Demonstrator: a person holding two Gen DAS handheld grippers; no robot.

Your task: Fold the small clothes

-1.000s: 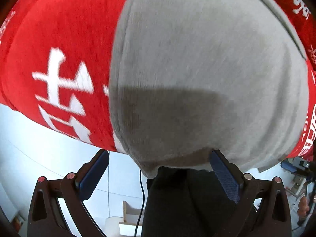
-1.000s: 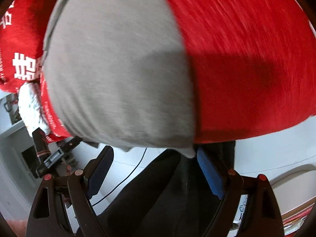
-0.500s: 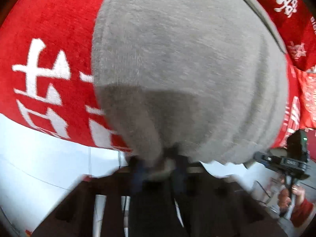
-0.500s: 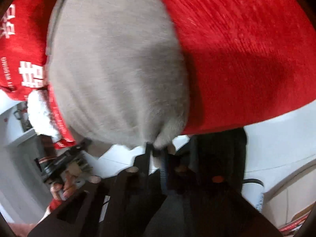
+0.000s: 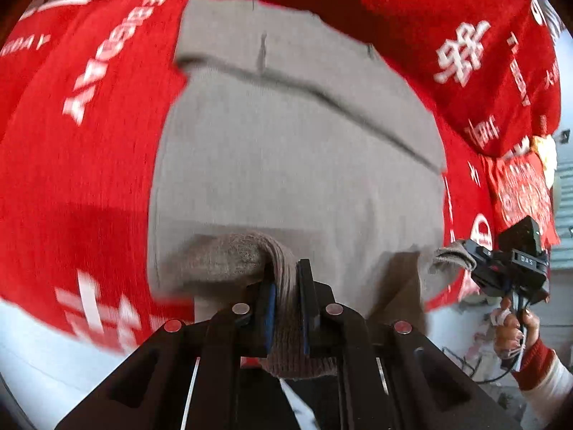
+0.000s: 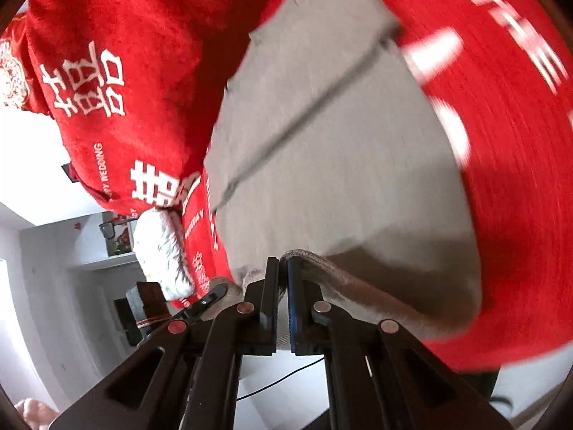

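Note:
A grey knit garment (image 5: 293, 150) lies flat on a red cloth with white characters (image 5: 78, 165). My left gripper (image 5: 286, 286) is shut on the garment's near left corner and lifts it, the fabric bunched between the blue pads. My right gripper (image 6: 283, 276) is shut on the near right corner of the same garment (image 6: 333, 150), whose edge curls up to the jaws. In the left wrist view the right gripper (image 5: 465, 254) shows at the right, holding its grey corner. The garment's far end has a stitched band.
The red cloth (image 6: 515, 186) covers the surface on all sides of the garment. A white crumpled item (image 6: 164, 251) lies at the cloth's left edge. White floor, a cable and room furniture show beyond the cloth's near edge.
Both grippers were open at the garment's near edge a second ago. They closed on its two near corners and have lifted them, so more of the garment and its far band shows.

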